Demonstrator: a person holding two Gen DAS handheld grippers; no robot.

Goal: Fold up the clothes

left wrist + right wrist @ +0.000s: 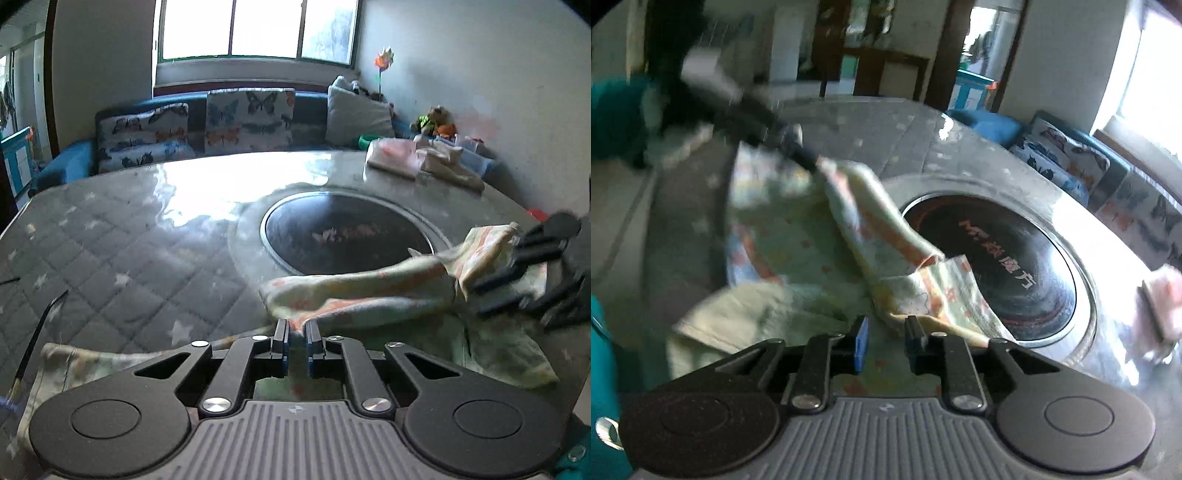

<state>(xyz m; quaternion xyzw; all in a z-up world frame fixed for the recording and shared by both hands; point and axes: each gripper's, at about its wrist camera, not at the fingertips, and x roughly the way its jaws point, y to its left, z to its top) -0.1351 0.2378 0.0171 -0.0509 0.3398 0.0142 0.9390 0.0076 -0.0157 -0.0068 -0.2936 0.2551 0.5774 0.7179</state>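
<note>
the left tool (296, 341) is pinching a fold of the pale floral garment (354, 291), which is lying on the table (129, 229) at five o'clock of the dark round inset (343, 232). the right tool (886, 341) is standing parted, with cloth between its fingers. folded clothes (417, 158) are sitting at one o'clock.

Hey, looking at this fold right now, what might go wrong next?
1. The left claw pinches only a thin edge of the printed garment, so a tug may pull the fabric free.
2. In the right wrist view, the right claw looks open with cloth lying between its fingers, so that side may drop before the fold is set.
3. The garment drapes over the dark round inset in the glossy table, where it could bunch or slide.
</note>
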